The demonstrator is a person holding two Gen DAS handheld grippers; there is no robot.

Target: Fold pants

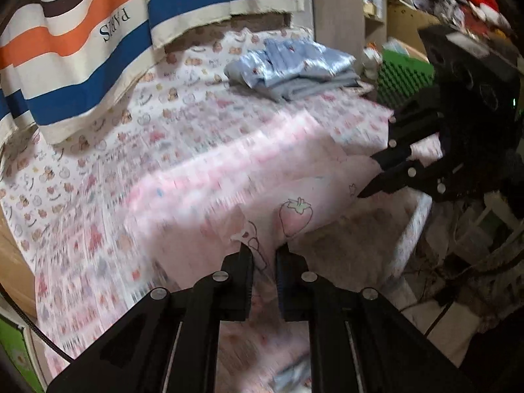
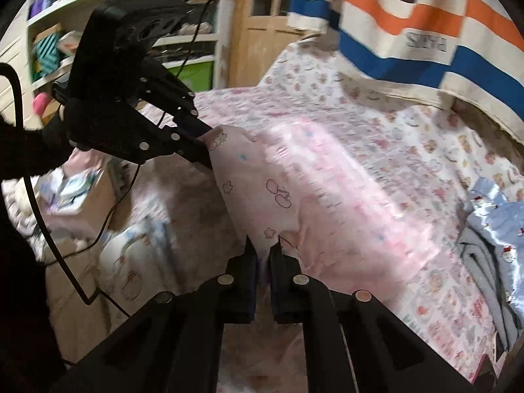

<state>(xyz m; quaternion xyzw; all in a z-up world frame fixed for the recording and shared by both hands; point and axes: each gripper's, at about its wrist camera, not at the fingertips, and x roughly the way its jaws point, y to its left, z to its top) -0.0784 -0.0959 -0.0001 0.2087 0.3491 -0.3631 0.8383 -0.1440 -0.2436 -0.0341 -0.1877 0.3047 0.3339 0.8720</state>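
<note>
The pink pants (image 1: pixel 229 190) with strawberry and cherry prints are stretched between both grippers above the bed; they also show in the right wrist view (image 2: pixel 311 196). My left gripper (image 1: pixel 264 252) is shut on one corner of the near edge. My right gripper (image 2: pixel 263 249) is shut on the other corner. In the left wrist view the right gripper (image 1: pixel 370 177) shows at the right, pinching the fabric. In the right wrist view the left gripper (image 2: pixel 206 150) shows at the upper left, pinching the fabric. The far part of the pants lies on the bed, blurred by motion.
The bed sheet (image 1: pixel 98 170) has a small cartoon print. A pile of folded blue clothes (image 1: pixel 291 65) lies at the far side, also in the right wrist view (image 2: pixel 491 222). A striped orange and blue cloth (image 1: pixel 82 49) hangs behind. Shelves (image 2: pixel 98 16) and clutter stand beside the bed.
</note>
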